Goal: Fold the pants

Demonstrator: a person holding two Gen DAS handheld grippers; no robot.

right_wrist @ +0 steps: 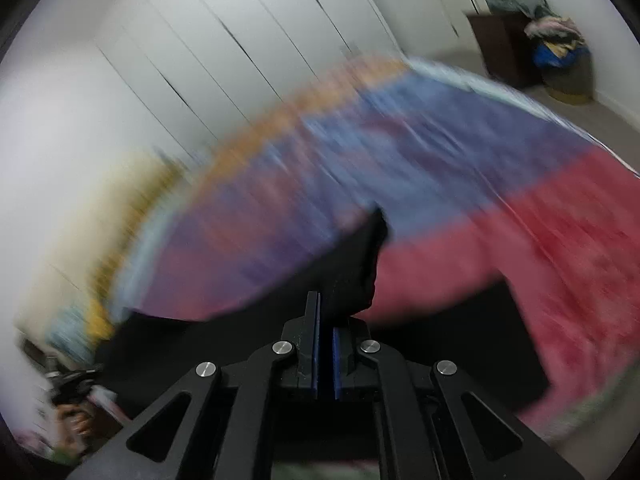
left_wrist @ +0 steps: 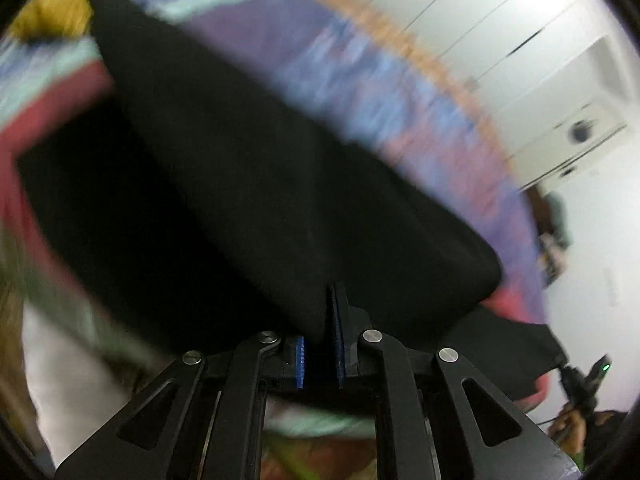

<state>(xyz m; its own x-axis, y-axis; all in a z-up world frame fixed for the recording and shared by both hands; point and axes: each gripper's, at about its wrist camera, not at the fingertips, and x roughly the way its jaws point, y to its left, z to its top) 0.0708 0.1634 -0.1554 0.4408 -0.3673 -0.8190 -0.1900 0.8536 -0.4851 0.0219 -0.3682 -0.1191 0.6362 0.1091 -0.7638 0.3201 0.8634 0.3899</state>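
The black pants (left_wrist: 248, 184) hang lifted above a colourful bed cover (left_wrist: 360, 80). My left gripper (left_wrist: 326, 304) is shut on an edge of the pants, and the cloth drapes over its blue pads. In the right wrist view my right gripper (right_wrist: 326, 304) is shut on another edge of the pants (right_wrist: 352, 264), which stretch down and left toward the other hand. Both views are blurred by motion. The other gripper (left_wrist: 588, 380) shows at the lower right of the left wrist view.
The bed cover (right_wrist: 460, 184) has purple, blue and red bands. White wardrobe doors (right_wrist: 200, 60) stand behind the bed. A dark cabinet (right_wrist: 500, 40) and a basket of clothes (right_wrist: 560, 56) sit in the far corner.
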